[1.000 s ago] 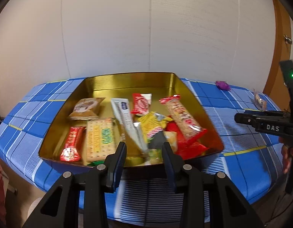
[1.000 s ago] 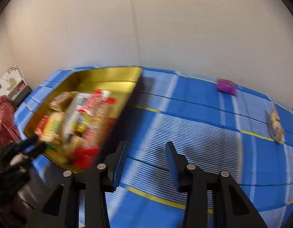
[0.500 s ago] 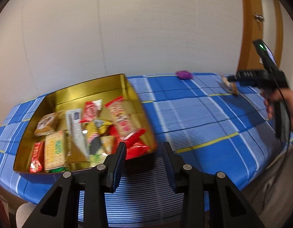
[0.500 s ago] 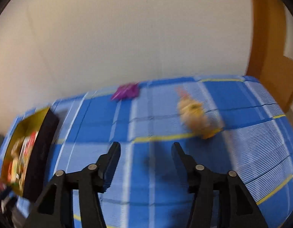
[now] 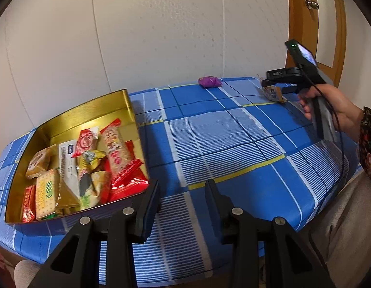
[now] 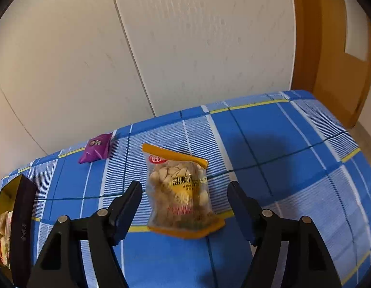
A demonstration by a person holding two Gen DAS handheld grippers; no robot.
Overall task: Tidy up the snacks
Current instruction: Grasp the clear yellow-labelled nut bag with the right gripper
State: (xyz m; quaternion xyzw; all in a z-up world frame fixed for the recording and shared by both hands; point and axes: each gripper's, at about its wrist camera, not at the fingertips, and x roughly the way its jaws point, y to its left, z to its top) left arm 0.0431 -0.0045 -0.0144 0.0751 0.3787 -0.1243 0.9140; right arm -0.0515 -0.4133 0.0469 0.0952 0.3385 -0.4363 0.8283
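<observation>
A clear, orange-edged bag of nuts (image 6: 180,192) lies flat on the blue checked cloth. My right gripper (image 6: 185,187) hovers just above it with a finger on each side; its jaws are opening and the pads do not press the bag. A purple snack packet (image 6: 96,147) lies farther back left, near the wall. In the left wrist view, a gold tin (image 5: 89,110) holds several wrapped snacks on the left. My left gripper (image 5: 182,187) hangs over the cloth just right of the tin's near corner, open with nothing between its fingers.
The wall runs close behind the table, and a wooden door (image 5: 312,36) stands at the far right. A person's hand (image 5: 334,105) holds the right gripper's handle, with a cable trailing down. The table's front edge curves away at the lower right.
Both views swung right, away from the tin. The right gripper crossed the table to the bag of nuts and its jaws widened. The left gripper's jaw gap stayed the same.
</observation>
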